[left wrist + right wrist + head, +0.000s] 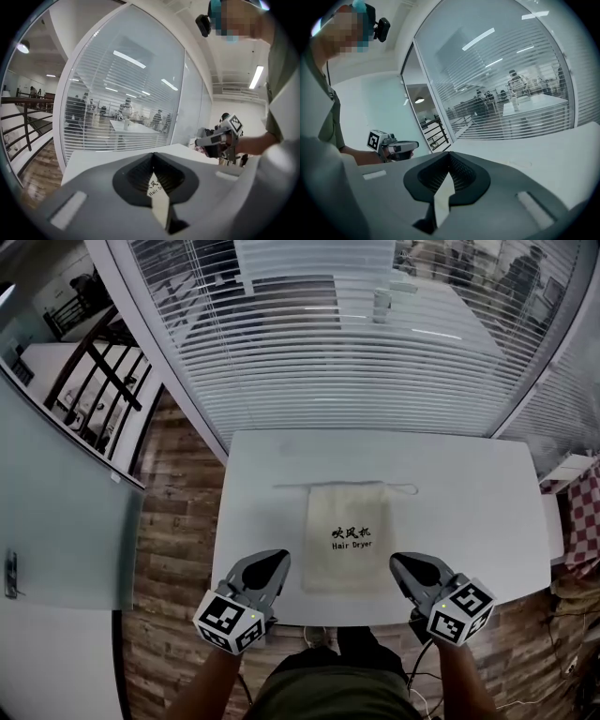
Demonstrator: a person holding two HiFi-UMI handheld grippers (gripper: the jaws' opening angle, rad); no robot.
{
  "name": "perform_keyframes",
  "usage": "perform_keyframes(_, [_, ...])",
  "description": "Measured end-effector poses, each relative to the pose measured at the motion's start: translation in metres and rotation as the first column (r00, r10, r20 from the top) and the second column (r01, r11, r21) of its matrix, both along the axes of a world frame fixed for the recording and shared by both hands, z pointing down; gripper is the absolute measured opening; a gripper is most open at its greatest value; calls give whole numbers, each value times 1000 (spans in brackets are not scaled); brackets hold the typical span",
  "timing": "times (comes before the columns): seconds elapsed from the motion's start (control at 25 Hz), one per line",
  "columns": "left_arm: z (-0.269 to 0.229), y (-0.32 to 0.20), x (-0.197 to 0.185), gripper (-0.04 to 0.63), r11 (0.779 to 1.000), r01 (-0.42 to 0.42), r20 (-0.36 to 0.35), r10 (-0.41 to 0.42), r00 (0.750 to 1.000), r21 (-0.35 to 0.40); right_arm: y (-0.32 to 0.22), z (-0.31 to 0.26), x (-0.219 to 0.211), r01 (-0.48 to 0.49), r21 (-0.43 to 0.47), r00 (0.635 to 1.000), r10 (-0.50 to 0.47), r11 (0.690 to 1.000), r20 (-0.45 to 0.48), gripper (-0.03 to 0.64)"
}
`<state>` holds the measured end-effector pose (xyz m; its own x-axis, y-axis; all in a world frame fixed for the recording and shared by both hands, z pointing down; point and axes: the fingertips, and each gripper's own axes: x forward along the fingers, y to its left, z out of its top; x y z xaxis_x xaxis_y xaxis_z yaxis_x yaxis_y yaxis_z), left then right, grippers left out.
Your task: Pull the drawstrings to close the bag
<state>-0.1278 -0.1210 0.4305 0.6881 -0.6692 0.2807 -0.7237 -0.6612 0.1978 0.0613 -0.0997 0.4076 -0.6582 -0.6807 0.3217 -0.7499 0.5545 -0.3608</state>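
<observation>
A beige cloth bag point(346, 537) printed "Hair Dryer" lies flat in the middle of the white table point(469, 512), its mouth at the far end. One thin drawstring point(289, 487) runs out to the left of the mouth, another drawstring point(403, 487) to the right. My left gripper point(277, 557) is at the near table edge, left of the bag's bottom corner, shut and holding nothing. My right gripper point(398, 562) mirrors it on the right, also shut and holding nothing. A strip of the bag point(157, 188) shows past the left gripper's own jaws. Both grippers are apart from the bag.
A curved glass wall with white blinds point(347, 343) stands just beyond the table's far edge. Wooden floor point(178, 521) and a dark railing point(98, 371) lie to the left; a red checked cloth point(583, 521) is at the right. The person's body point(328, 690) is at the near edge.
</observation>
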Motion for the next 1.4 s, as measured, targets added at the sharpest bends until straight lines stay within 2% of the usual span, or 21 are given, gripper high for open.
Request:
perform_keyframes(0.44, [35,-71,37,6,996,57,62,-53,997,-63,-81,47,50,78,-16,990,-80,997,-114,9])
perform_keyframes(0.64, [65,-88,43,6,992,76,136,-62,989,-105,-109,73,79,91,-21,978,-93,996,-187,9])
perform_keyframes(0.8, [86,-104,43,6,992,69,221,-45,974,-102,-130,97,97,129,-10,956,-127,992,-264,11])
perform_keyframes(0.92, [104,-117,39,6,993,48,300,-15,954,-103,-146,111,104,169,-18,944,-167,986,-285,11])
perform_keyframes(1.08, [127,-143,28,8,997,12,400,18,916,-74,-165,139,111,227,-51,904,-230,973,-360,12])
perform_keyframes(1.24, [152,-166,16,9,995,-72,500,98,860,-73,-181,164,119,293,-86,822,-297,952,-486,14])
perform_keyframes(1.4, [180,-186,1,29,985,-132,576,174,799,-114,-196,181,124,331,-88,748,-318,940,-582,15])
